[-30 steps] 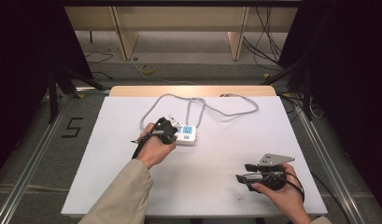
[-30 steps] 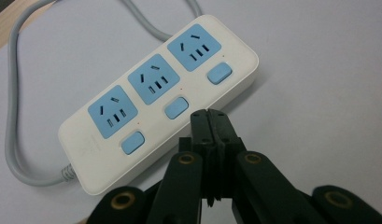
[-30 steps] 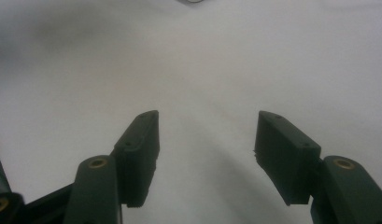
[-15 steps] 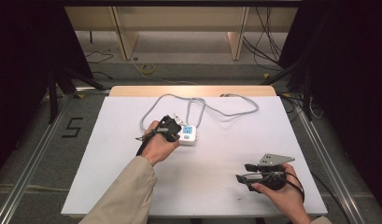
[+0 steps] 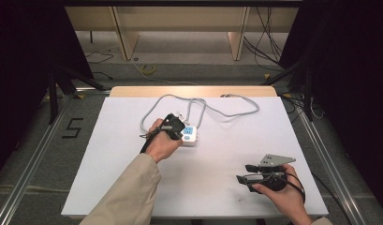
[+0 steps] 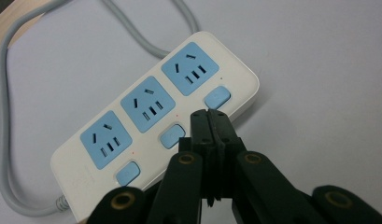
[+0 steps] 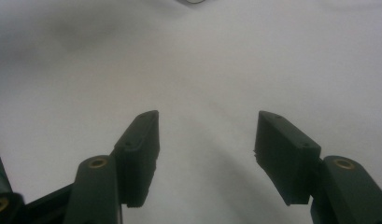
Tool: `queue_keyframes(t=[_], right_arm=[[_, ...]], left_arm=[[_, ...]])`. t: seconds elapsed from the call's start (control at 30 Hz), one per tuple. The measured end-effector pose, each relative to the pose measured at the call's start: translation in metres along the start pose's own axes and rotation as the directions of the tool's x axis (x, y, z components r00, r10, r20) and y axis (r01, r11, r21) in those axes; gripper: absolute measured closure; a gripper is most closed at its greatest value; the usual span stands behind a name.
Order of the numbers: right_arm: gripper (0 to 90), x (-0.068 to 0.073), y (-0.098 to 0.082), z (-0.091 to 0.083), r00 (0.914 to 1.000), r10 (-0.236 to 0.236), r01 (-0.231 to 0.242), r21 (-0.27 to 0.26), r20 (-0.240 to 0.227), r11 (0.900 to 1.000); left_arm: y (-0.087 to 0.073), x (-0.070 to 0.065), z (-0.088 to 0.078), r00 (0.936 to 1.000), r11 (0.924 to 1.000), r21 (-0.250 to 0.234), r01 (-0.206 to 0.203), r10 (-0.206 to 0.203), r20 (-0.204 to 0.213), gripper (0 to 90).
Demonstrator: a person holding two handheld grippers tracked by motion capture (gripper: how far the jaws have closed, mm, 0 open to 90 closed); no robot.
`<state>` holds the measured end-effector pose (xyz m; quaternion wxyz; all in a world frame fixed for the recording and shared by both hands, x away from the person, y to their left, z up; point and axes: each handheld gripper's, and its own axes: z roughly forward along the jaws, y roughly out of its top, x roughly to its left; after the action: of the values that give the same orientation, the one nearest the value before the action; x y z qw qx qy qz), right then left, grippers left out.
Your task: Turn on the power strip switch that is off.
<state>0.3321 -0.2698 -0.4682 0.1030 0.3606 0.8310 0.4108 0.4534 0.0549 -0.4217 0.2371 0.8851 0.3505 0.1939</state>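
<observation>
Near the centre of the white table (image 5: 109, 154), a white plastic power strip (image 5: 189, 135) with 3 blue sockets lies flat, its grey cable (image 5: 226, 108) looping away toward 12 o'clock. From above, the left gripper (image 5: 173, 127) covers much of the strip; the left gripper view shows what it hides: 3 blue sockets in a row, each with a small blue switch (image 6: 171, 137) beside it. That gripper (image 6: 210, 122) has its black jaws pressed together, tips at the strip's edge between the middle and end switches; whether they touch it I cannot tell. The left hand (image 5: 161, 143) reaches in from 6 o'clock, wrist bent over the strip. At 4 o'clock, well apart from the strip, the right hand (image 5: 278, 190) holds the right gripper (image 5: 247, 172) low, pointing toward 9 o'clock. Its own view shows the jaws of the right gripper (image 7: 205, 144) spread wide over bare table.
</observation>
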Motion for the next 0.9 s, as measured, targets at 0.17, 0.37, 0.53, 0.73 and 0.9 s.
queue_keyframes(t=[0.17,0.37,0.53,0.73,0.9], right_arm=[[41.0,0.000,0.000,0.000,1.0000,0.001,-0.001,0.001,-0.001,1.000],[41.0,0.000,0.000,0.000,1.0000,0.001,-0.001,0.001,-0.001,1.000],[41.0,0.000,0.000,0.000,1.0000,0.000,0.000,0.000,0.000,1.000],[41.0,0.000,0.000,0.000,1.0000,-0.001,0.001,0.000,0.000,1.000],[41.0,0.000,0.000,0.000,1.0000,0.000,0.000,0.001,-0.001,1.000]], left_arm=[[0.002,0.000,0.004,1.0000,0.9999,0.013,-0.006,0.006,0.001,89.7],[0.009,0.001,0.005,0.9999,0.9996,0.021,-0.017,0.017,-0.001,89.7],[0.014,0.000,0.007,0.9996,0.9992,0.028,-0.027,0.027,-0.004,89.8],[0.017,-0.001,0.011,0.9998,0.9992,0.033,-0.022,0.022,0.000,89.7],[0.019,0.001,0.014,0.9997,0.9988,0.043,-0.023,0.022,0.002,89.7]])
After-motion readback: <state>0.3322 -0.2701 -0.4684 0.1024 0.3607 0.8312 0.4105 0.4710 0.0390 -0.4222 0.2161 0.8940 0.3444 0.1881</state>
